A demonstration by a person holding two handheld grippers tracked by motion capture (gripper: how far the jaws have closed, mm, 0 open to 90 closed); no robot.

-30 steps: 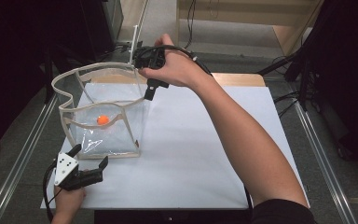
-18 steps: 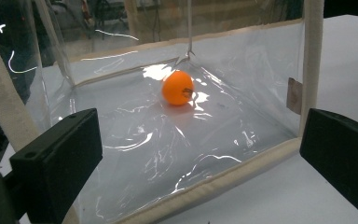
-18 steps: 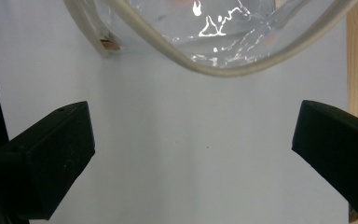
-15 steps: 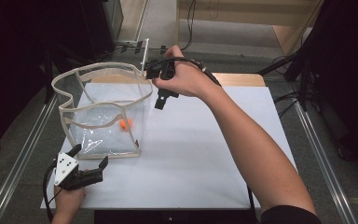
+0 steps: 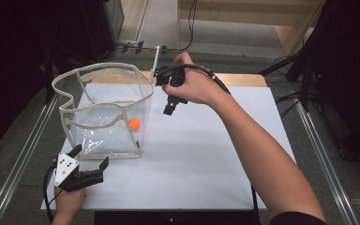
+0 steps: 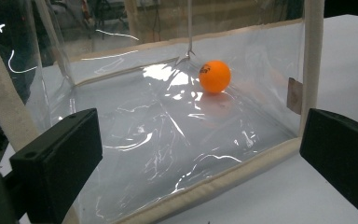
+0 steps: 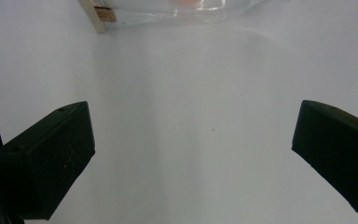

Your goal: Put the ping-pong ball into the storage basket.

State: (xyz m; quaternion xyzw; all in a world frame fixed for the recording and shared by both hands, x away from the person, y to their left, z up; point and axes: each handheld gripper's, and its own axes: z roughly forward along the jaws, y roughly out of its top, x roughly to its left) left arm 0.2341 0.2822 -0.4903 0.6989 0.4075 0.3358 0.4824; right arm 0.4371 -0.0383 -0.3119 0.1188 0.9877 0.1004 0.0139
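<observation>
Now the ball (image 5: pixel 134 123) sits inside the clear bag (image 5: pixel 104 112), low on its floor near the right wall, toward the desk's (image 5: pixel 206 154) far left corner. Right gripper (image 5: pixel 171 107) hangs just right of the bag, jaws spread wide with nothing between them, pointed down at bare white desk. Left gripper (image 5: pixel 90 172) waits at the near left corner, also wide open and empty, facing the bag's near wall. Looks like the drop is done and the hand is clear. Next move, I'd judge: either gripper takes the bag's rim. Plenty of open desk right of the bag; left side is tight against the edge.
</observation>
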